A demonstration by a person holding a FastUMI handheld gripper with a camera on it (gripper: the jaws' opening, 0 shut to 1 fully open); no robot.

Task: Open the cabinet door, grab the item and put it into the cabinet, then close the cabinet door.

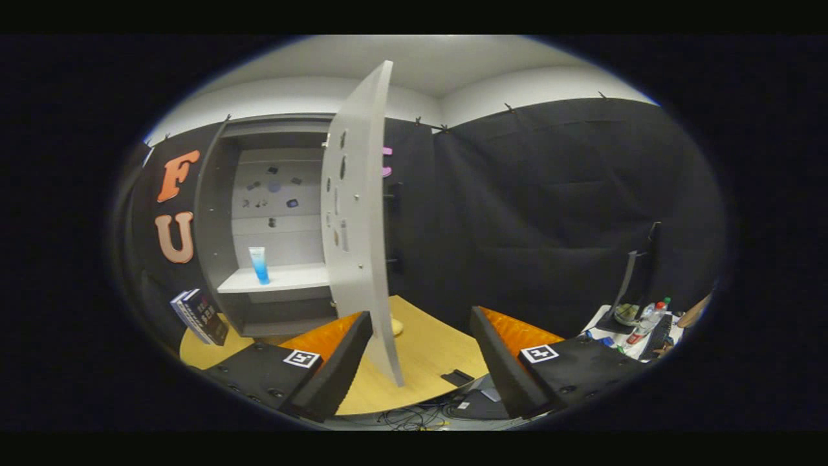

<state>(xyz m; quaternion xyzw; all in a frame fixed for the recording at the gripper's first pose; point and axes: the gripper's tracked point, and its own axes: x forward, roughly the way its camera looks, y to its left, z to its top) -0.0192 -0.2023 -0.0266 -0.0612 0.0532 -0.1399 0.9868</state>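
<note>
A grey cabinet stands on the wooden table, beyond my left finger. Its door is swung wide open, edge-on toward me, with the lower corner reaching between my fingers. On the cabinet's white shelf a blue and white tube stands upright. My gripper is open. The door's free edge runs just right of the left fingertip, and I cannot tell whether they touch. The right fingertip stands apart from the door.
A few books lean beside the cabinet's lower left. A small dark object lies near the table's front edge, with cables on the floor below. At the far right a side table carries a monitor, bottles and clutter.
</note>
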